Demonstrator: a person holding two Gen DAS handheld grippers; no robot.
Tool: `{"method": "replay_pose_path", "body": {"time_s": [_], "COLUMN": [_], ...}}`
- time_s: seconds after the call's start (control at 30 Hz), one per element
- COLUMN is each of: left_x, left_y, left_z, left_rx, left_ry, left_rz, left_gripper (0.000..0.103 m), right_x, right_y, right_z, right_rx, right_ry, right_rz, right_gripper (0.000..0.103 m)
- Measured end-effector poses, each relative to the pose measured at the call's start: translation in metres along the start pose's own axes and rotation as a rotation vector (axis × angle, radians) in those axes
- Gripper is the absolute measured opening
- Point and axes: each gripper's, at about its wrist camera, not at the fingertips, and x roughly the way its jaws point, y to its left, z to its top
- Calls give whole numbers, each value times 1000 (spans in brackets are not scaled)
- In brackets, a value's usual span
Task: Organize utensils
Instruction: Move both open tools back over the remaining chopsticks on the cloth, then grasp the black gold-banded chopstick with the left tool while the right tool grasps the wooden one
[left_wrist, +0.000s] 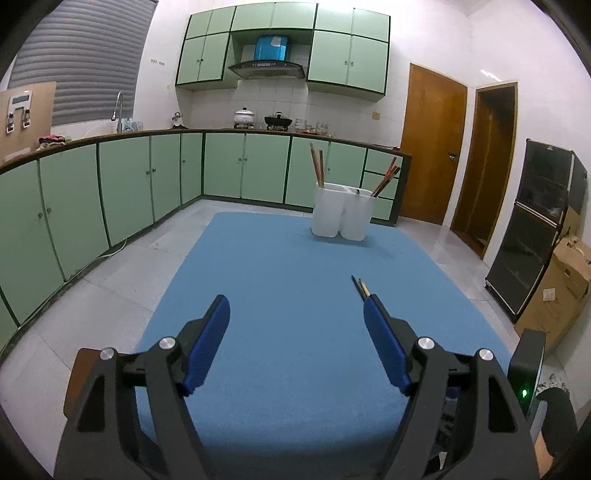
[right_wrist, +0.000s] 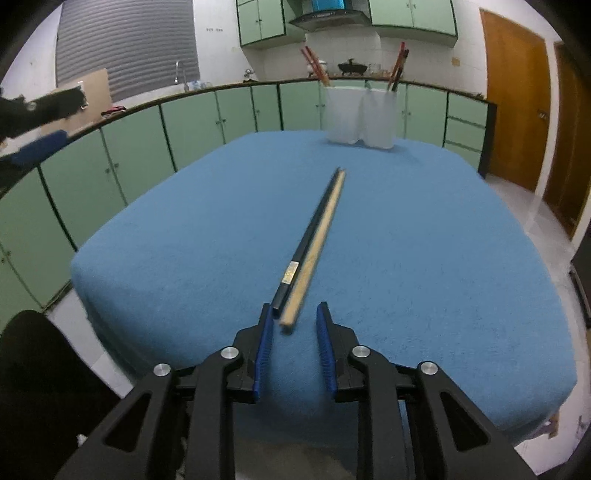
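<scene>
Chopsticks: two long thin sticks lie flat on the blue worktop (right_wrist: 147, 258), side by side and touching. They are near the middle, and their far tips point to the far edge.
Dark chopstick (right_wrist: 310, 236): black, with a small gold label near its thick end.
Light chopstick (right_wrist: 321, 240): pale wood, plain. Its thick end looks a bit blurry.
White holder (right_wrist: 360, 118): a white pot with two cups joined together. It stands upright by the far edge of the worktop.
Sticks in the holder: reddish chopsticks (right_wrist: 314, 64) lean out of the left cup. More red and dark ones (right_wrist: 399, 66) lean out of the right cup.
Right gripper (right_wrist: 294, 317): its blue fingers (right_wrist: 266, 343) stand a little apart. The thick ends of the two chopsticks sit just at the gap. The fingers do not squeeze them.
Left gripper (left_wrist: 295, 314): its blue fingers (left_wrist: 207, 347) are spread wide with nothing in between. It hangs above the near part of the worktop.
Left camera view: only the far tips of the two chopsticks peek out behind the right finger.
</scene>
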Motion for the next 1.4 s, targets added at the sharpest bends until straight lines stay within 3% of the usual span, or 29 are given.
{"method": "replay_pose_path", "body": {"time_s": [0.3,0.4,0.5,0.63,0.8,0.9,1.13,1.23,1.4], "left_x": [21,29,32,33,43,53,84,100,114], "left_y": [-22,-37,-43,-48,-61,-81,-107,-110,-112], "left_z": [-21,-33,-41,-44,-50,-65,-89,-95,-102], "left_rx": [10,35,33,42,46,77,99,96,96], "left_ry": [65,94,112,110,120,139,192,213,213], "left_rz": [-39,-59,-67,-67,-73,-83,-69,-55,-7], "left_gripper": [75,75,75,76,77,79,79,76,56], "right_x": [-8,-3,5,8,-2,-8,-21,-21,-20], "right_y": [-40,-34,-34,-52,-85,-90,-97,-96,-90], "right_z": [-2,-2,2,3,-4,-8,-13,-14,-17], "right_rx": [108,81,66,112,251,273,213,154,103], "right_ry": [0,0,3,0,-23,-25,-25,-16,-20], "right_rz": [-15,22,2,-51,-136,-124,-85,-80,-84], "right_gripper": [21,22,22,10,7,7,24,24,25]}}
